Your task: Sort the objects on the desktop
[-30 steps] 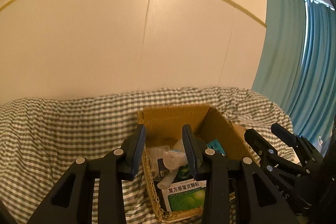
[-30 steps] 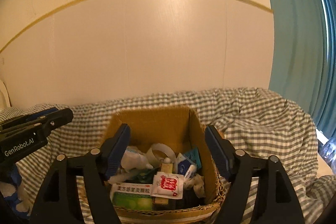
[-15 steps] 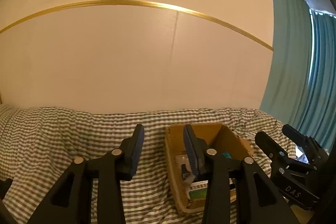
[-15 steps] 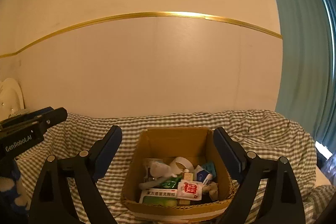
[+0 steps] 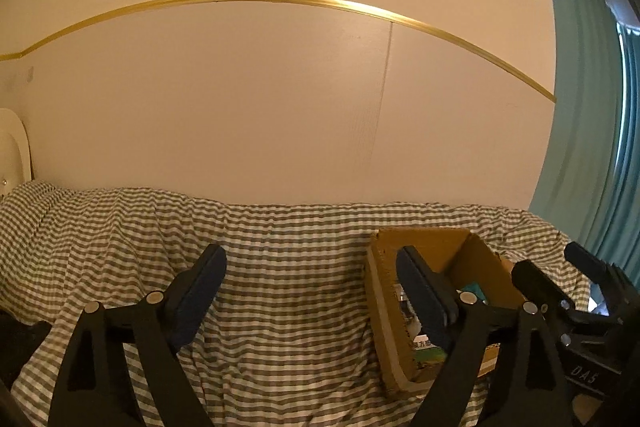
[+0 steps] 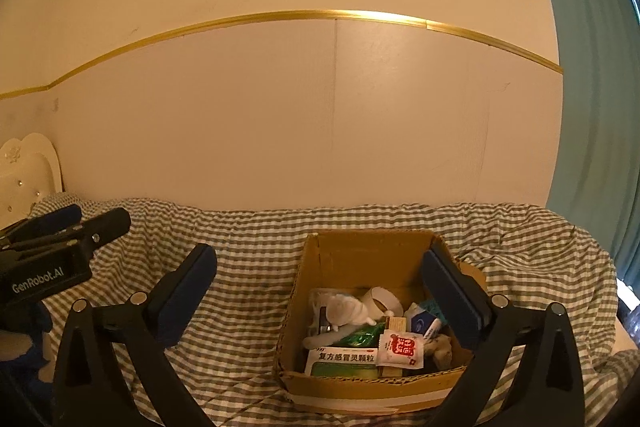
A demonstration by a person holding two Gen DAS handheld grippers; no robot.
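Change since earlier: both views now sit farther back from the cardboard box [image 6: 370, 323], which looks smaller and lower in frame; both grippers' jaws are wider.
Left gripper [image 5: 310, 293]: jaws opening, nothing between them; only checked cloth [image 5: 280, 267] shows in the gap.
Right gripper [image 6: 320, 291]: jaws opening, empty; box seen between the fingers but not touched.
Box place: lower centre of the right view, lower right of the left view, resting on the cloth.
Contents: medicine packet [image 6: 344, 361], red-and-white sachet [image 6: 400, 347], tape roll [image 6: 384, 301], white bottle [image 6: 348, 311], other small items.
Handling: contents probably light; sachets soft and slippery, corrugated walls stiff but crushable.
Hold: likely opposite side walls, near the rim.
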